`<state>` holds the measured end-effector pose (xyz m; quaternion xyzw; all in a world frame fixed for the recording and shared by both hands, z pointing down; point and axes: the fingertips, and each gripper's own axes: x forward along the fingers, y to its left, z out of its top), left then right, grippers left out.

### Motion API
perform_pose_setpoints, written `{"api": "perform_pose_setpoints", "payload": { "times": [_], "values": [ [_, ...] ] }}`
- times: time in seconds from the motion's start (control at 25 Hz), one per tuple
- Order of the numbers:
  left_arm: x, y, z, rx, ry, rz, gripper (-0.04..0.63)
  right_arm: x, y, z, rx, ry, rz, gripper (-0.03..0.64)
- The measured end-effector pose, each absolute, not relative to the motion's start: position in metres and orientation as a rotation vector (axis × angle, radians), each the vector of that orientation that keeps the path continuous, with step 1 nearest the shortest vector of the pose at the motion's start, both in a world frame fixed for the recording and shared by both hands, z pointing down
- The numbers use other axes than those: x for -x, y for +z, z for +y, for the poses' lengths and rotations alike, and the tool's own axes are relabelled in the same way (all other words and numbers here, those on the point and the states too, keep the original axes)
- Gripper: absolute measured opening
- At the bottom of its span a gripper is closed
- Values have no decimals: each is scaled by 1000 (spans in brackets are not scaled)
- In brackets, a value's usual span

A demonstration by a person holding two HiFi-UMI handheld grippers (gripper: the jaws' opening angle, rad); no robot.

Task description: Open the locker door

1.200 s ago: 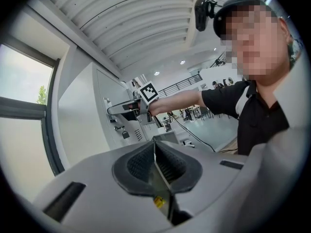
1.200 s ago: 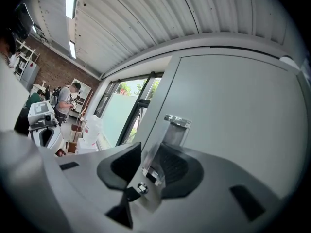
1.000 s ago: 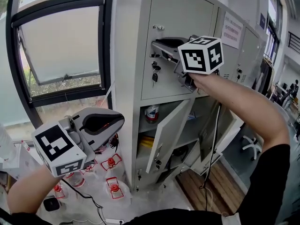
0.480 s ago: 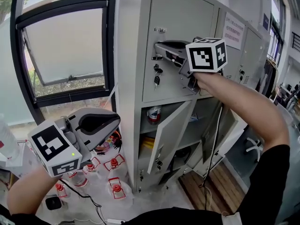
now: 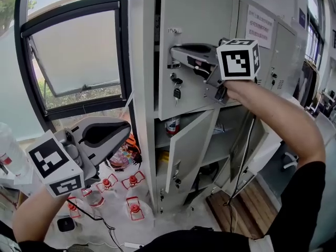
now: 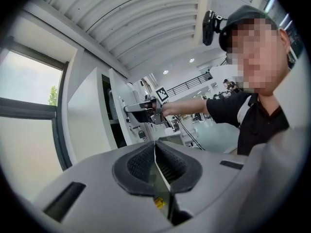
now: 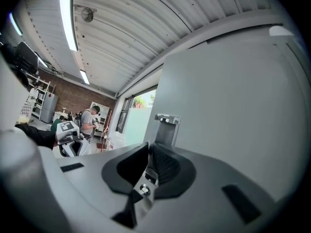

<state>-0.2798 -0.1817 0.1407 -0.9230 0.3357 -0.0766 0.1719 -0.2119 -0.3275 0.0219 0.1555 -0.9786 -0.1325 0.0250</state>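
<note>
The grey upper locker door [image 5: 199, 14] stands slightly ajar, with a dark gap along its left edge. My right gripper [image 5: 176, 52] reaches level to that edge. Its jaws have just been closing, and they are now shut on the door's small metal handle tab [image 7: 165, 123], which runs down between the pads [image 7: 163, 166]. A key [image 5: 177, 92] hangs from the lock below. My left gripper [image 5: 126, 131] hovers low at the left, away from the locker. It is shut, its pads [image 6: 167, 166] meeting with nothing in them. The left gripper view shows the right gripper [image 6: 138, 108] at the door.
A lower locker door [image 5: 186, 146] hangs open below, showing shelves with items. Several red-capped bottles [image 5: 131, 209] stand on the floor by the window [image 5: 73, 51]. A black cable [image 5: 241, 156] drops from the right arm. More lockers continue to the right.
The upper door's left edge has come away from the frame, and a dark gap now shows. The right gripper moved with it. The left gripper shifted slightly left and up.
</note>
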Motion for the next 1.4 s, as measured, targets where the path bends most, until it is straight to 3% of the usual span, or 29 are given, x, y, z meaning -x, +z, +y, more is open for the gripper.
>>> {"api": "perform_pose_setpoints", "payload": {
  "times": [1.4],
  "values": [
    [130, 106, -159, 2484, -160, 1312, 18, 87, 28, -252, 285, -488, -3146, 35]
  ]
}}
